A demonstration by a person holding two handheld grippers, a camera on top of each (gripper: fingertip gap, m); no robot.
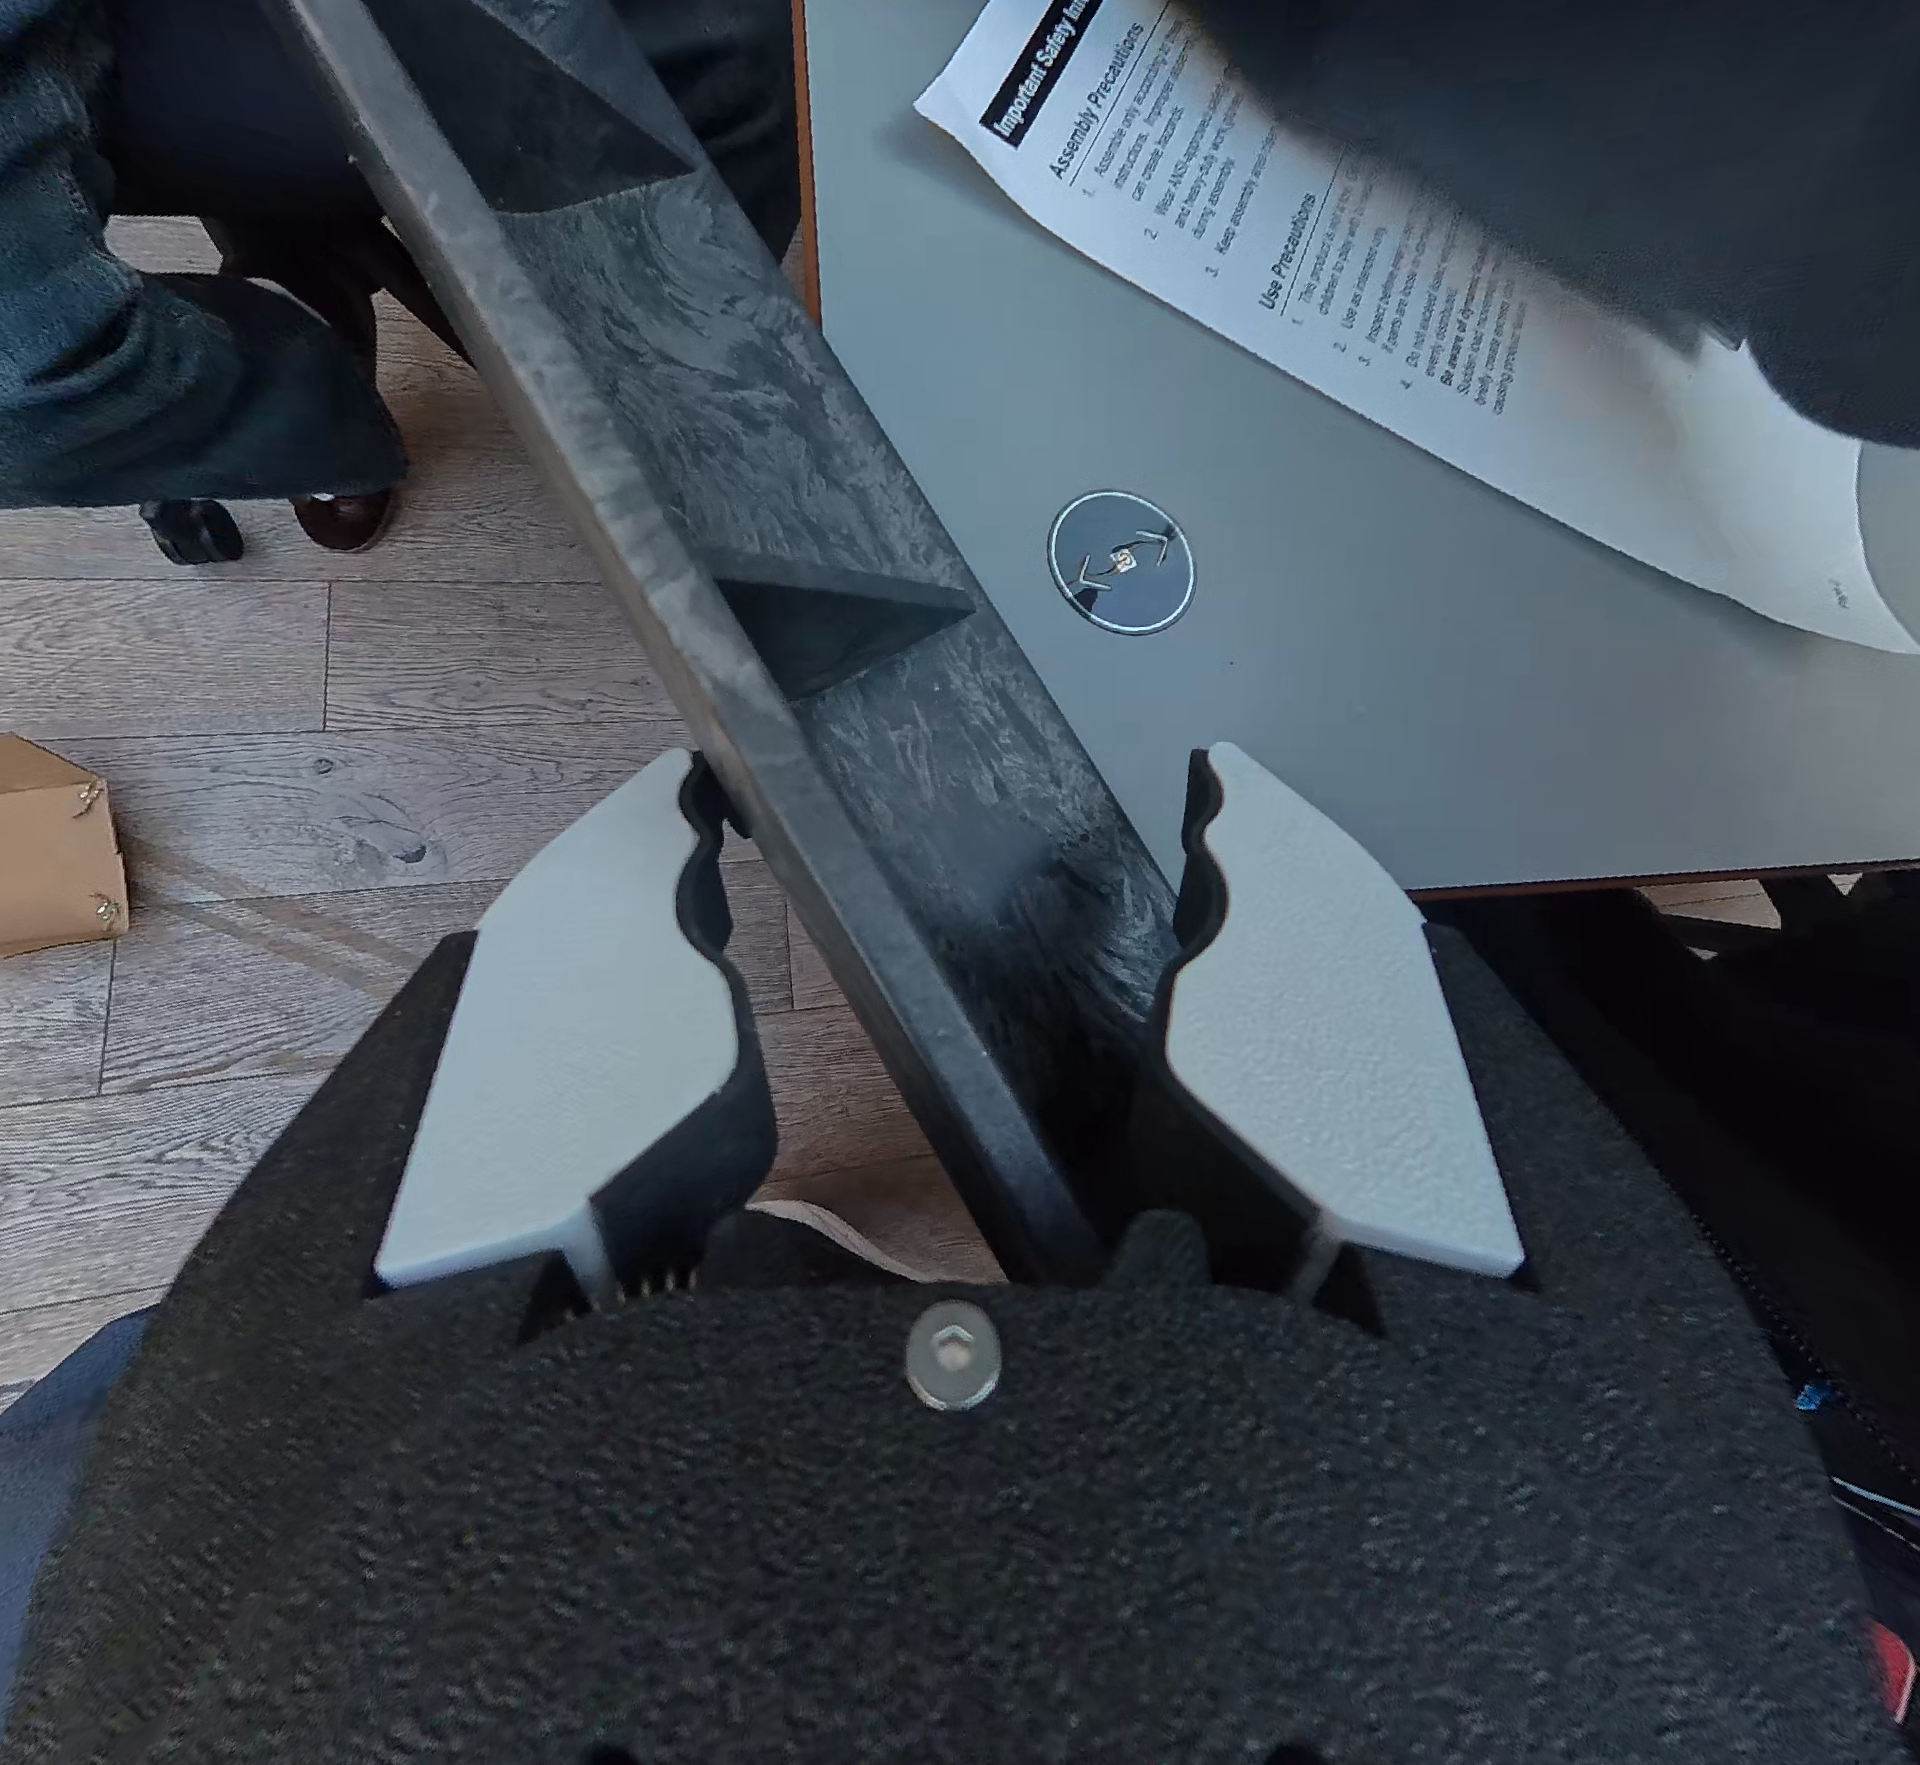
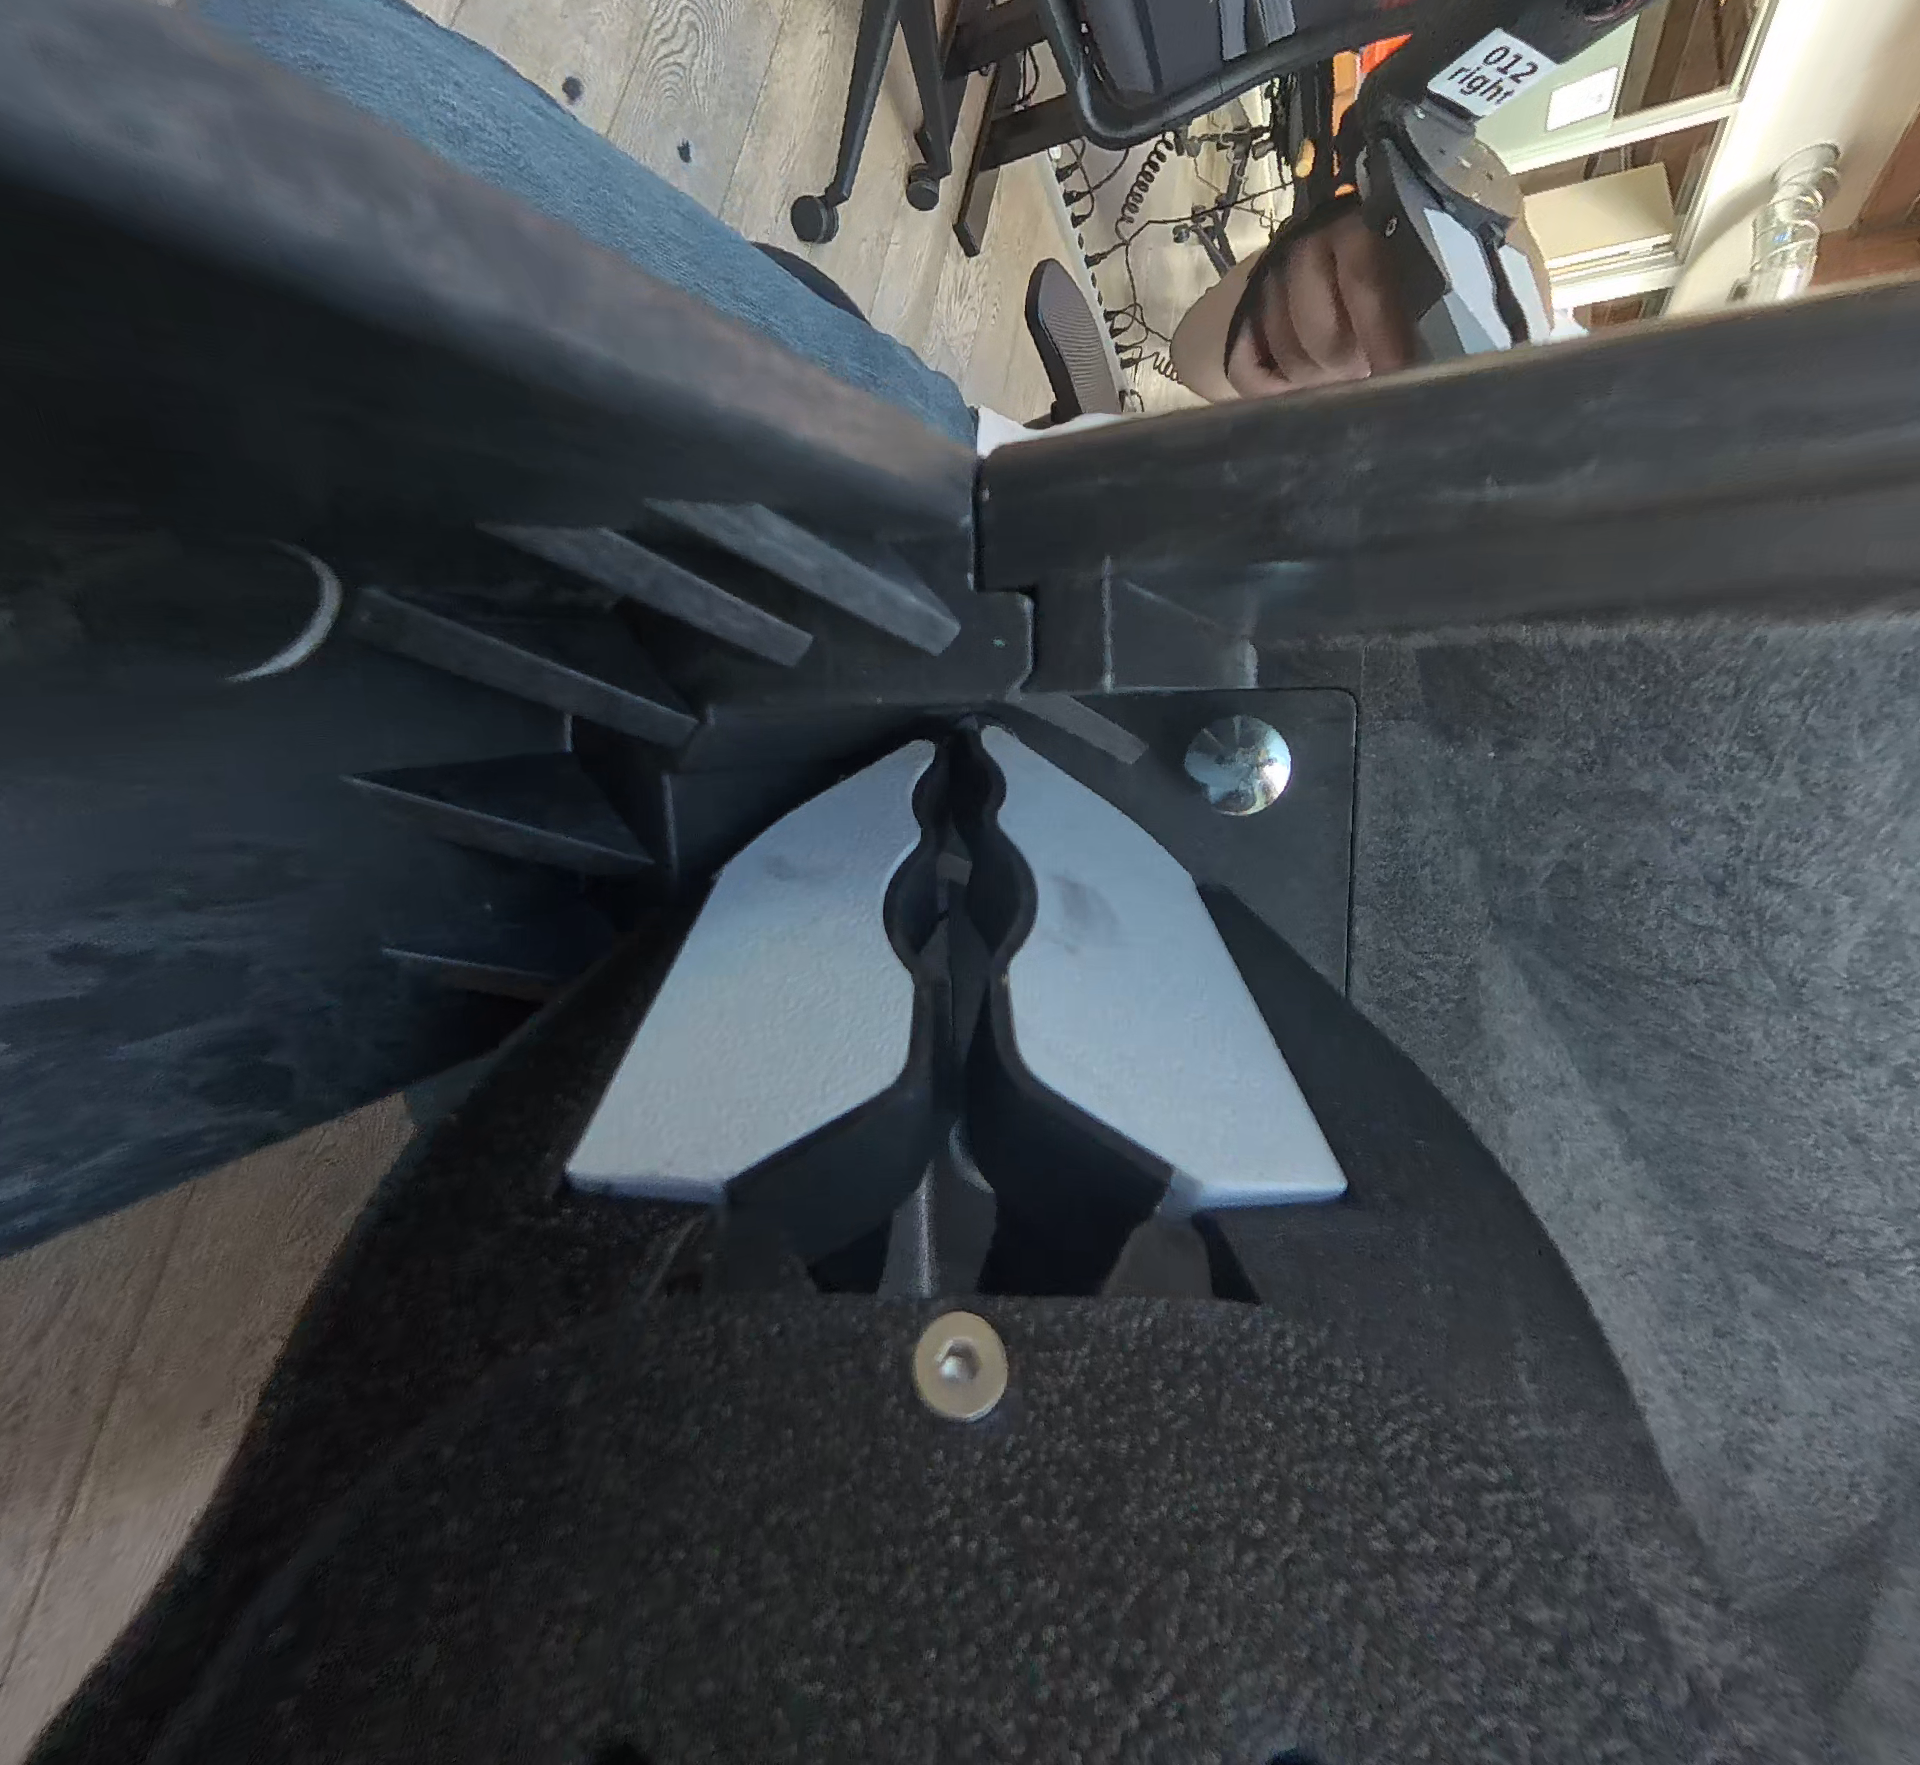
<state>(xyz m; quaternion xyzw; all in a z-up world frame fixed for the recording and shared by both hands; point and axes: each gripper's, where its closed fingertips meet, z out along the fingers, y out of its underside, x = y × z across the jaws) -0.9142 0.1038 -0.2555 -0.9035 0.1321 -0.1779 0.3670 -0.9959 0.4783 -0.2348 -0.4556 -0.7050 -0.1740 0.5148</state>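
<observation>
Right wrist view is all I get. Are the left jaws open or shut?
Observer: Open. The left gripper has a black ribbed panel running between its jaws.
Operator: What's beyond that panel?
Observer: A grey tabletop with a printed sheet lying on it.

Colours and patterns, both wrist views

We note a black plastic beam point(image 1: 665, 427) with grey swirled marbling, a plain grey counter point(image 1: 1455, 697), a white sheet point(image 1: 1299, 261) printed in black, grey-brown wood-grain floor point(image 1: 260, 780), a tan carton point(image 1: 52, 842), charcoal felt point(image 2: 1662, 988) and a bright silver screw point(image 2: 1236, 766).
</observation>
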